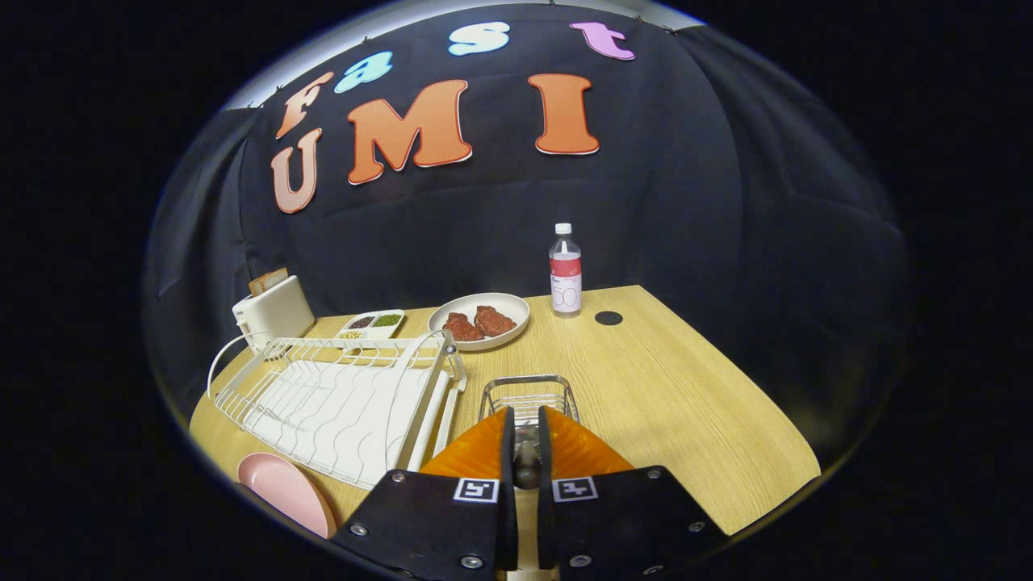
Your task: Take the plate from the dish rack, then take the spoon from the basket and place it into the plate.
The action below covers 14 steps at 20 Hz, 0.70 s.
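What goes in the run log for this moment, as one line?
plate: pink, on table beside dish rack | spoon: pinched between fingers, just short of basket | gripper: shut on spoon | next: carry to plate

The camera rides just behind the tongs [525, 440] and looks forward and slightly down along them across the table [670, 403] toward the booth's black back wall. It sits low and close: the tongs fill the near foreground, a wire basket [529, 395] lies just ahead of them, and a bottle [565, 270] stands far beyond.
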Available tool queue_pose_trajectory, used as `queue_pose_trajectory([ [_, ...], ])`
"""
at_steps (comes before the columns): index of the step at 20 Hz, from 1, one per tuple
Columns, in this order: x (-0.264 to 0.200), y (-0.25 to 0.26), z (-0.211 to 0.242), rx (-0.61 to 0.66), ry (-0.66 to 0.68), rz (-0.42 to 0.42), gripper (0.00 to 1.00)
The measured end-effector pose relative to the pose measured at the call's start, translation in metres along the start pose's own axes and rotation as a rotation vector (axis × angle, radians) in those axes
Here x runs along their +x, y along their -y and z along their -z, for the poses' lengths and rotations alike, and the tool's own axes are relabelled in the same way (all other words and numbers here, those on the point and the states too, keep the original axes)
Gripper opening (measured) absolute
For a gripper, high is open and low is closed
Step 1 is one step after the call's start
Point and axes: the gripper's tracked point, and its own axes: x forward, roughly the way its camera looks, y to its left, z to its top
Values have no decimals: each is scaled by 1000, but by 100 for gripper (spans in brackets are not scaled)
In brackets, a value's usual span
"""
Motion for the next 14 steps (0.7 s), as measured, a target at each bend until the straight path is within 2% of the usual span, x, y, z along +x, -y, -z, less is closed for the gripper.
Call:
queue_pose_trajectory([
  [14,-20,-8,-48,-40,76,53,8],
])
